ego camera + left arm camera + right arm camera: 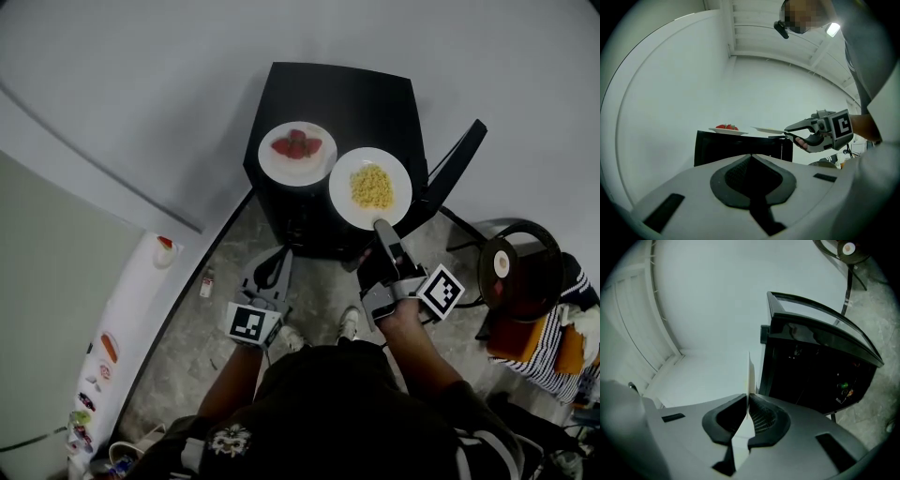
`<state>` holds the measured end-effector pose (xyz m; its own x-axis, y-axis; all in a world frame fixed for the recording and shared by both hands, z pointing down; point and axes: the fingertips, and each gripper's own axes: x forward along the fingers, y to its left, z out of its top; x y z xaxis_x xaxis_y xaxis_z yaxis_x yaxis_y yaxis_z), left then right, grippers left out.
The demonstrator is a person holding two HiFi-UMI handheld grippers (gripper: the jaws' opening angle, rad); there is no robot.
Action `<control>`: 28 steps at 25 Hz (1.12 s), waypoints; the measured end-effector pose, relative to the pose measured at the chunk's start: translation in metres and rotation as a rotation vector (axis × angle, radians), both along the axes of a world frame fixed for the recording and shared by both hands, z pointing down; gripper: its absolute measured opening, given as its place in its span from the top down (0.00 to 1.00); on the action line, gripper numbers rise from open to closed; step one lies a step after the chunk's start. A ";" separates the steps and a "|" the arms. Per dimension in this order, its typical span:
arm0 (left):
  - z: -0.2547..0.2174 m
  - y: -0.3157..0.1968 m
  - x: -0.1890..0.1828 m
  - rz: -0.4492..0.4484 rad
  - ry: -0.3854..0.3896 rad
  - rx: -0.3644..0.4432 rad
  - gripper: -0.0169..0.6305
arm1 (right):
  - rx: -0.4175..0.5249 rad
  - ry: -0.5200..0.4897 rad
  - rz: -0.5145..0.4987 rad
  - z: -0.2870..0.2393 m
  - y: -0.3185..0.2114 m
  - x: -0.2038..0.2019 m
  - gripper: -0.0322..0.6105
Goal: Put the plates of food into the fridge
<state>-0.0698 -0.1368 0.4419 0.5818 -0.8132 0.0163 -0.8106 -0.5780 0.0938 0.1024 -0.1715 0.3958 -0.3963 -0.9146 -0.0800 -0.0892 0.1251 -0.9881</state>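
Both jaws of the right gripper [382,228] are pinched together on the near rim of the round white plate of yellow noodle-like food [339,192]. In the right gripper view that rim runs as a thin white edge straight between the pads. The plate reaches away from the jaws, its far half over the front right corner of the black square cabinet [356,103] and its near half past that corner. It looks level, and whether it rests on the cabinet top or is just clear of it cannot be told.

Just beside it, towards the cabinet's front left corner, the second round white plate, with red strawberries [297,173], rests untouched.

Nearer the person, the left gripper [279,258] hangs short of the cabinet's front edge with its jaws together and nothing between them.

Well apart from both plates, at the person's left and behind the grippers' line, stands the tall white fridge with magnets on its front [127,328].

My reading is that the held plate must swing left across the body. The free left gripper is nearer the fridge and better placed for the door, which looks closed from above.
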 end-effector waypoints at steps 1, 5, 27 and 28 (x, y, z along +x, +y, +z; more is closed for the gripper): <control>-0.003 0.000 0.002 0.002 0.011 0.002 0.94 | 0.005 0.000 -0.015 0.000 0.005 -0.002 0.89; 0.001 0.002 0.007 0.017 0.016 -0.002 0.94 | 0.011 0.006 -0.067 0.002 0.023 -0.009 0.89; 0.051 0.001 -0.005 -0.007 -0.057 -0.078 0.94 | -0.121 0.049 -0.086 0.122 0.031 -0.011 0.89; 0.052 0.002 -0.005 -0.009 -0.055 -0.080 0.94 | -0.123 0.045 -0.080 0.128 0.027 -0.011 0.89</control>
<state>-0.0748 -0.1351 0.4937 0.5712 -0.8130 0.1130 -0.8207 -0.5635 0.0941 0.0915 -0.1442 0.5240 -0.4692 -0.8817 0.0507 -0.1288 0.0115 -0.9916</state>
